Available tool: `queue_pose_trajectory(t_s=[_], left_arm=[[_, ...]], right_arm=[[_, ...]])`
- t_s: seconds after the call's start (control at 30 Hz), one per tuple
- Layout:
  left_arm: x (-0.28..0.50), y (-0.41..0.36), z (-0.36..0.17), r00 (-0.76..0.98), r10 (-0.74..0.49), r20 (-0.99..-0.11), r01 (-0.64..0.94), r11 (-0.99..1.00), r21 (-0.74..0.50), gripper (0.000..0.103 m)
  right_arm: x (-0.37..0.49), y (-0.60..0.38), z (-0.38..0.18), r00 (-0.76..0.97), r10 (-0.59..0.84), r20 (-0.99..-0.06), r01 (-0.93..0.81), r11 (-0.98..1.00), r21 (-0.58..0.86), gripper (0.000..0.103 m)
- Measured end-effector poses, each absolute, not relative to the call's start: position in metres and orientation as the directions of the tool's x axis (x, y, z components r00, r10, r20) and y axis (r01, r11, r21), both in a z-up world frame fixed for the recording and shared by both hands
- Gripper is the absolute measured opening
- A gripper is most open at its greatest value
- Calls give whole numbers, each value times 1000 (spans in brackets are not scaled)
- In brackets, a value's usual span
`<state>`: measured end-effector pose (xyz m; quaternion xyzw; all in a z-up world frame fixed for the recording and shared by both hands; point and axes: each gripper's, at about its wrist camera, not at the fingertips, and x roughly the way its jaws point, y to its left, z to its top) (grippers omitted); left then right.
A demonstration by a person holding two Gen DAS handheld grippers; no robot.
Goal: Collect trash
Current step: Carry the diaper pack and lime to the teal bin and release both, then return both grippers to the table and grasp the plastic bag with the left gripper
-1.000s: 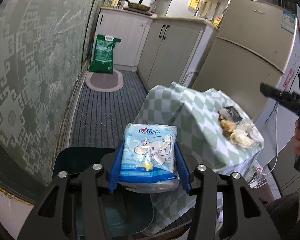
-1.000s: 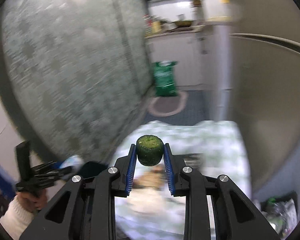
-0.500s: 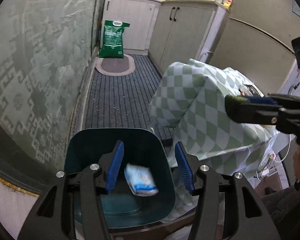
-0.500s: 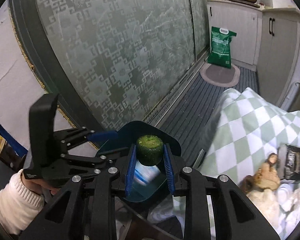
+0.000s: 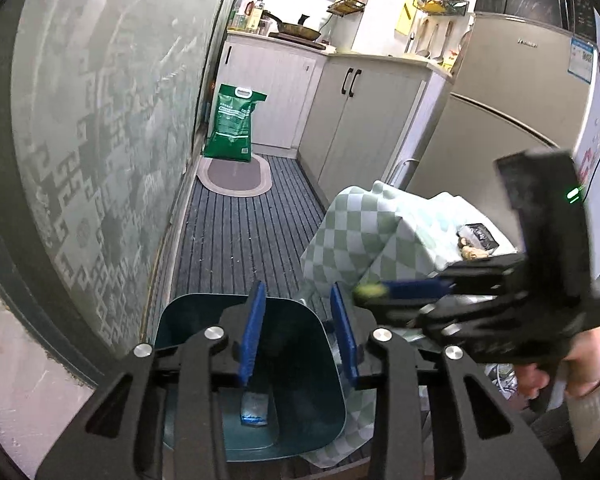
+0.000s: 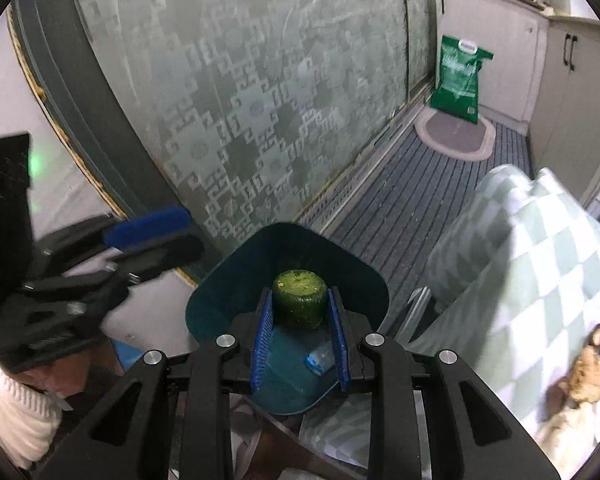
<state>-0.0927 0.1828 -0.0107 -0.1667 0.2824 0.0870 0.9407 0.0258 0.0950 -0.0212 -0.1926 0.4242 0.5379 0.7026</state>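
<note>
A dark teal trash bin (image 5: 188, 316) stands on the floor beside the table; it also shows in the right wrist view (image 6: 236, 280). A blue tissue pack (image 5: 254, 408) lies at its bottom, also seen in the right wrist view (image 6: 318, 358). My left gripper (image 5: 298, 332) is open and empty above the bin. My right gripper (image 6: 300, 316) is shut on a green cucumber stub (image 6: 299, 298) and holds it over the bin's mouth. In the left wrist view the stub (image 5: 368, 290) sits at the right gripper's tip.
A table with a green checked cloth (image 5: 364, 236) stands right of the bin, with food scraps and a dark wrapper (image 5: 478, 236) on it. A patterned glass door (image 6: 260, 100) is on the left. A green bag (image 5: 234, 124) and an oval mat (image 5: 234, 178) lie farther along the striped floor.
My left gripper opened and the tissue pack fell to the bin's bottom. My right gripper carried the cucumber stub from over the table to above the bin.
</note>
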Motion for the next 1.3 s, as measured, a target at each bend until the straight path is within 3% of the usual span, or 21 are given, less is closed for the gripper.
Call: queue_pose_trajectory(t_s=[0.13,0.23,0.67,1.1,1.23,1.3], left_arm=[[-97,185,-10,827,75,-558,-261,929,-262,29],[-101,188,-9,829,84,-553,-269,927,-263,29],[-81,165,2,852,39,-523,-210,939,-273,29],[-18,89,8,852,-81,-517,-67,963,-262,36],[0,63,6,839,-156,-521,2,959,-283,47],[5,53,5,832,-191,-521,36,956,-293,48]], right_arm=[[21,103,-34,22,554,-833,-923,331,196,29],[18,105,-36,4,552,-834,-924,321,208,39],[38,62,-2,104,625,-773,-906,381,186,39],[103,-76,55,347,656,-670,-796,584,160,39],[115,-112,58,389,645,-658,-759,629,168,39],[119,-126,59,403,640,-654,-746,644,171,39]])
